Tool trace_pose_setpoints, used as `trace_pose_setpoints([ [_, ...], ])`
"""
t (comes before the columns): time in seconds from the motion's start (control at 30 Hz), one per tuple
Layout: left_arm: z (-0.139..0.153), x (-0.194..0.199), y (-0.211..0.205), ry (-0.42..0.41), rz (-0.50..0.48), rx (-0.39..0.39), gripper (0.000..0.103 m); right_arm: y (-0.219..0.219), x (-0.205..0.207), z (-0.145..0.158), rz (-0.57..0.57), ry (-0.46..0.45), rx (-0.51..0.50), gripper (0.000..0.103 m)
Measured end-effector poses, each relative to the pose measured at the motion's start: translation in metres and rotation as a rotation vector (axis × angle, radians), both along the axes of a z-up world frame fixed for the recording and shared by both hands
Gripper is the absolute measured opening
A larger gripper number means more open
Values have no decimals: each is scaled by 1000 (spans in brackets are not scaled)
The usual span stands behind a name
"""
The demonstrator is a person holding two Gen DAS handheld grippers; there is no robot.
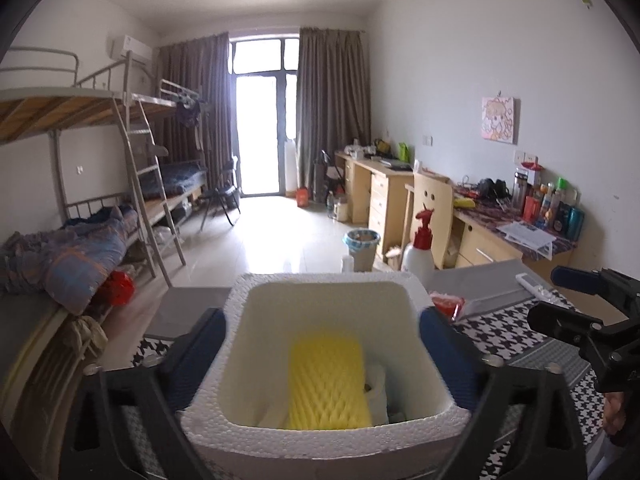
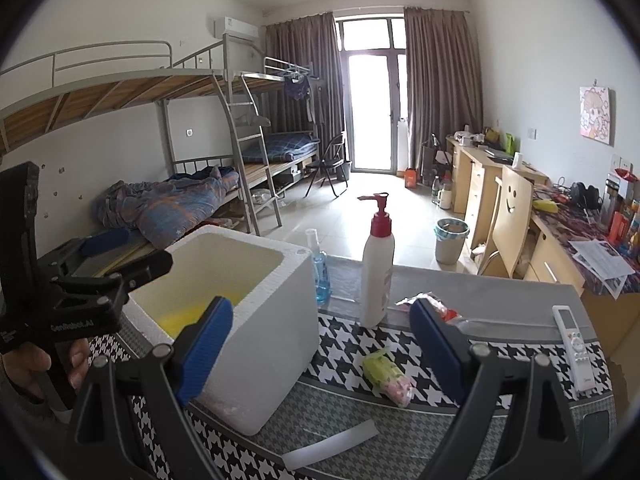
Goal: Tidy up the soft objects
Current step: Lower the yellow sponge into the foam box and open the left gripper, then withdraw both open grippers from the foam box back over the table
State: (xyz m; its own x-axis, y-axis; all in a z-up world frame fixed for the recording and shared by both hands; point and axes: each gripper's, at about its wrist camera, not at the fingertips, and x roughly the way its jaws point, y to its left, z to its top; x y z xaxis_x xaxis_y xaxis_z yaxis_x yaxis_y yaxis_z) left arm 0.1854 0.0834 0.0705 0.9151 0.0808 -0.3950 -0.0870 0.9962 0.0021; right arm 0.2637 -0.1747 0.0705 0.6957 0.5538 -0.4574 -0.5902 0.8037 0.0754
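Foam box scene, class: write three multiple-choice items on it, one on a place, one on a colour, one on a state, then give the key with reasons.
1. Where does the yellow sponge lie?
A. inside the white foam box
B. on the checked cloth beside the pump bottle
C. on the floor by the bin

2. What colour is the top of the pump bottle?
A. green
B. red
C. black

3. How does the left gripper stand?
A. shut on the sponge
B. shut on a bag
C. open, one finger on each side of the box

Key: 1 A, the left wrist view looks down into the box at the sponge. 2 B, its pump head and collar are red above a white body. 3 C, the blue pads stand wide apart with nothing gripped.
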Motion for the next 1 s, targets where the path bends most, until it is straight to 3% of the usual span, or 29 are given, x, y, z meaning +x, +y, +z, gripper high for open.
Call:
trace_pose_setpoints([
  [1.0, 23, -61, -43, -104, -30, -5, 102, -44, -51, 10, 0, -72, 48, 95],
])
